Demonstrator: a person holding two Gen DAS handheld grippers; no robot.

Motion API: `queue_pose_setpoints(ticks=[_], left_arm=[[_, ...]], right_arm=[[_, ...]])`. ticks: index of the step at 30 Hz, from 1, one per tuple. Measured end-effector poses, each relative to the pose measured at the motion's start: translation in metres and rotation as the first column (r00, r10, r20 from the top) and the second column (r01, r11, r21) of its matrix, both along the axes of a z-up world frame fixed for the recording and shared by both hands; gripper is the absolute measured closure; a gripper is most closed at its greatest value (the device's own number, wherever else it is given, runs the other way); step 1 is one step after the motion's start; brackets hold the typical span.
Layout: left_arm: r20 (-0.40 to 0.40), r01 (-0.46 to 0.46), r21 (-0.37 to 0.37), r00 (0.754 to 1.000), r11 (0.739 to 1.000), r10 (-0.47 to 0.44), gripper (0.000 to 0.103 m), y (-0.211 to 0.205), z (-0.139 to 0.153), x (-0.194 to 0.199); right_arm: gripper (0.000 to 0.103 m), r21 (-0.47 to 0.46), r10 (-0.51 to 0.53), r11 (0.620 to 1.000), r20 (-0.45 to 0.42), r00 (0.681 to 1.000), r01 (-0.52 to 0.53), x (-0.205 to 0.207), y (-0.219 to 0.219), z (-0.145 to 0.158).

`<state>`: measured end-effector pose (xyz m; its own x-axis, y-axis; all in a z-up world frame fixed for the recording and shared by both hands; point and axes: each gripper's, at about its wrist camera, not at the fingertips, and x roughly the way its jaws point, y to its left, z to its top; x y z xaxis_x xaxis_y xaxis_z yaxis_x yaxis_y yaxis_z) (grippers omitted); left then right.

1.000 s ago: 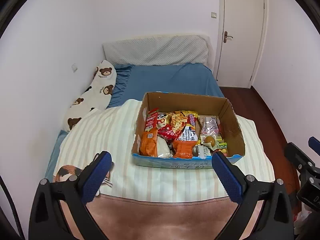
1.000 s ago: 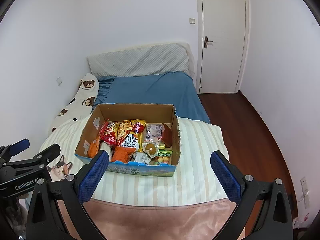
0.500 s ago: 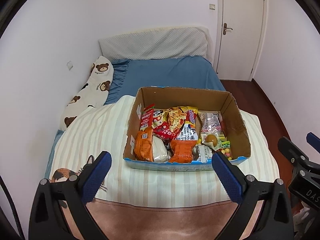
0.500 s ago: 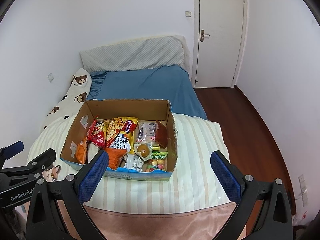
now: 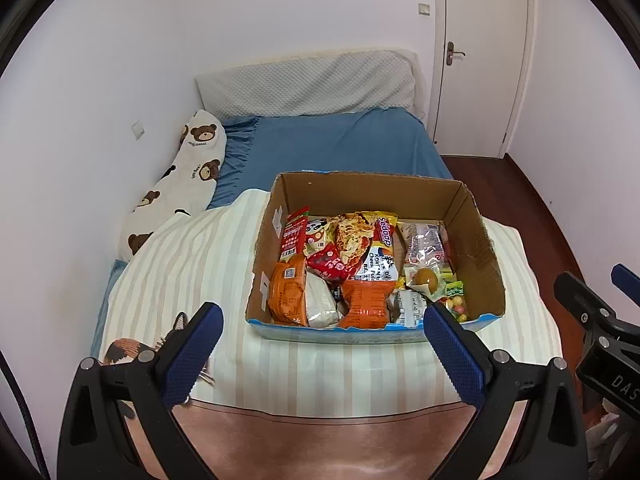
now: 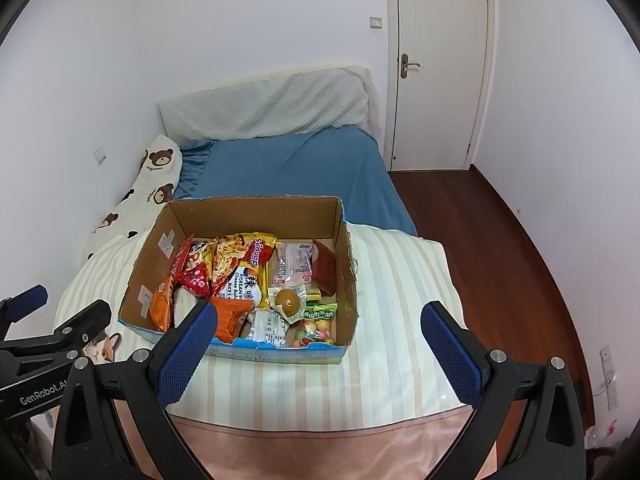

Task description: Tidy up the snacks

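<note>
Several crinkly snack packets (image 5: 362, 268) fill a rectangular, seemingly corrugated cardboard box (image 5: 476, 236).

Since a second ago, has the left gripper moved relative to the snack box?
Yes. The left gripper has come closer to the cardboard box: box and bed fill more of its view, while the box sits unmoved on the striped blanket.

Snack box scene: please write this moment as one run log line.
stage: approach | left tool: open, empty | right tool: open, empty | cardboard box: on striped blanket, full of snacks, untouched
</note>
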<state>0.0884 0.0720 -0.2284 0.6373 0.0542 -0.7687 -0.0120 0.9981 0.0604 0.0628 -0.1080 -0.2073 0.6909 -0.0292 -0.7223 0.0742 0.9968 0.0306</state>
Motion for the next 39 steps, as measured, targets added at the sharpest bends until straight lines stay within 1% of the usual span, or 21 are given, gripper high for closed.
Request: queue_pose_setpoints(ticks=[13, 30, 39], left_arm=[[-0.003, 0.008, 0.008, 1.0, 1.0, -0.008, 0.0, -0.0004, -0.0028, 0.0012], [-0.015, 0.018, -0.014, 1.0, 1.0, -0.018, 0.0, -0.0023, -0.0048, 0.0033], [-0.016, 0.021, -0.006, 1.0, 1.0, -0.021, 0.0, -0.0031, -0.0065, 0.0011]], right_arm=[[0.0, 0.003, -0.008, 1.0, 0.002, 1.0, 0.008, -0.0003, -0.002, -0.0014], [0.0, 0.005, -0.008, 1.0, -0.001, 1.0, 0.008, -0.0014, -0.001, -0.0011], [0.0, 0.005, -0.01, 1.0, -0.006, 1.0, 0.01, -0.0029, -0.0005, -0.004]])
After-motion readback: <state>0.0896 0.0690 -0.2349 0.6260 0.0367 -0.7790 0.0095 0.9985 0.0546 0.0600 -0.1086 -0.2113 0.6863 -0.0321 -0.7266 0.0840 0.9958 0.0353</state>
